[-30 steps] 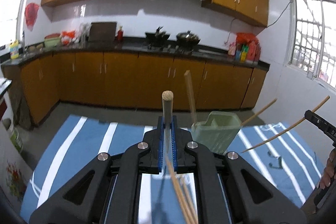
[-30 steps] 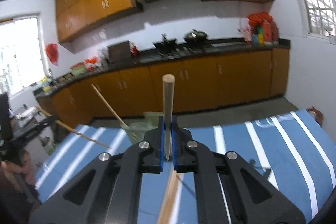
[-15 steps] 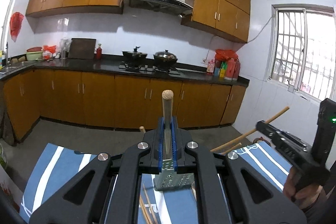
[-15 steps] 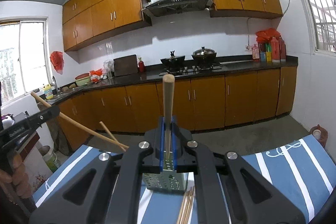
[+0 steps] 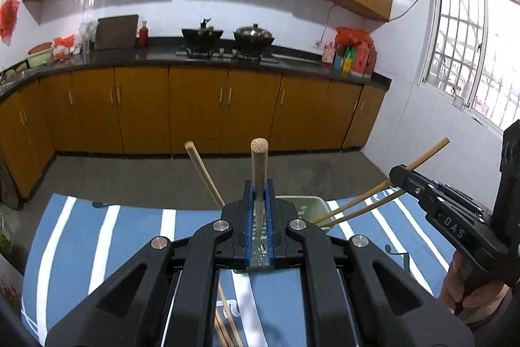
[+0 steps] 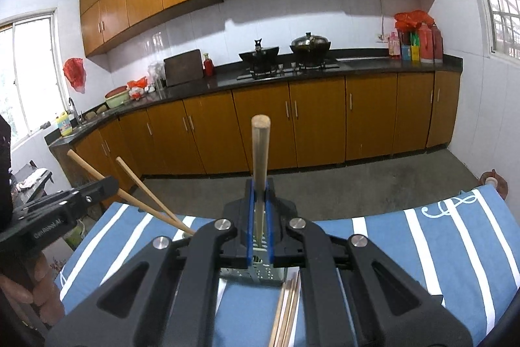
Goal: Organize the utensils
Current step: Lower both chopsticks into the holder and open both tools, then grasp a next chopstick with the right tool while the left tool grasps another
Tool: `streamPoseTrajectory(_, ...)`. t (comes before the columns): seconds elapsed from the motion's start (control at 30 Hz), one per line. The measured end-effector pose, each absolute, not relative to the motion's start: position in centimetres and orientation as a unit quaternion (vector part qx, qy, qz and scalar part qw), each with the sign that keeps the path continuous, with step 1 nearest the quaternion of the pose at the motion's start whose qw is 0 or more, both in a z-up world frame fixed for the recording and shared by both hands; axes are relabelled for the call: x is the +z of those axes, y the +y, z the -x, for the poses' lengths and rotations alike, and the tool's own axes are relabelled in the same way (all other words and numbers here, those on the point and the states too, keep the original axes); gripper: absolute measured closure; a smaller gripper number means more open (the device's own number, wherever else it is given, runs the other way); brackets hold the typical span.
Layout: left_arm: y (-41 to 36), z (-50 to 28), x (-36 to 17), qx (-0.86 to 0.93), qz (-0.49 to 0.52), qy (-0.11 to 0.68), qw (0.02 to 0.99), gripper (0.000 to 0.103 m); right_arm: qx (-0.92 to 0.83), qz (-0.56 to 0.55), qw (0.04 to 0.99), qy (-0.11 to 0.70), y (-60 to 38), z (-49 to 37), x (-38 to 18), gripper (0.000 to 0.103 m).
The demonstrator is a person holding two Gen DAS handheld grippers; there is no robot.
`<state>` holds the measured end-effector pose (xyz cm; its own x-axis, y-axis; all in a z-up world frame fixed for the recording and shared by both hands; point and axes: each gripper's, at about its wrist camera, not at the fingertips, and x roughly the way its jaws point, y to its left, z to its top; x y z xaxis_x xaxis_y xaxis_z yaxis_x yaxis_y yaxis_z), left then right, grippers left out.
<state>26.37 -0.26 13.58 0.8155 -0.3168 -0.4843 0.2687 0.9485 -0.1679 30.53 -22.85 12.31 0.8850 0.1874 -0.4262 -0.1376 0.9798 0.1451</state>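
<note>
My left gripper [image 5: 259,200] is shut on a wooden chopstick [image 5: 259,165] that stands upright over the pale green perforated utensil holder [image 5: 307,207]. My right gripper [image 6: 260,200] is shut on another chopstick [image 6: 260,158], its lower end over the same holder [image 6: 253,273]. In the left wrist view the right gripper [image 5: 451,217] comes in from the right, its chopstick [image 5: 383,184] slanting into the holder beside another. A further chopstick [image 5: 203,171] leans in the holder's left side. Loose chopsticks [image 6: 286,314] lie on the cloth near me.
The holder stands on a blue cloth with white stripes [image 5: 97,236]. Beyond the table edge are a grey floor [image 6: 357,187] and orange kitchen cabinets [image 5: 195,109]. The left gripper [image 6: 58,213] shows at the right wrist view's left edge.
Both grippers have come lower and closer to the holder, still holding their chopsticks. The chopstick ends now reach into the holder.
</note>
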Motion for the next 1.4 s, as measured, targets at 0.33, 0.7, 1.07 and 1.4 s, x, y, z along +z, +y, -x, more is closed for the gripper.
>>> streamPoseTrajectory(0.33, 0.2, -25.5, 13.8, -0.150, 0.060, 0.260, 0.952, 0.082, 0.084, -0.063, 0.971, 0.216, -22.6, -29.4, 12.7, 0.092)
streamPoseTrajectory(0.7, 1.5, -22.7, 15.0, -0.146, 0.079, 0.224, 0.960, 0.071, 0.073, -0.057, 0.980, 0.174, -24.7, -23.2, 13.7, 0.090)
streamPoseTrajectory(1.07, 4.5, -19.1, 5.2, -0.078, 0.039, 0.304, 0.949, 0.072, 0.028, -0.090, 0.934, 0.345, -28.0, -22.1, -0.3, 0.087)
streamPoseTrajectory(1.4, 6.5, -17.4, -2.6, -0.029, 0.047, 0.381, 0.923, 0.071, 0.060, -0.085, 0.892, 0.440, -24.5, -23.0, -8.3, 0.087)
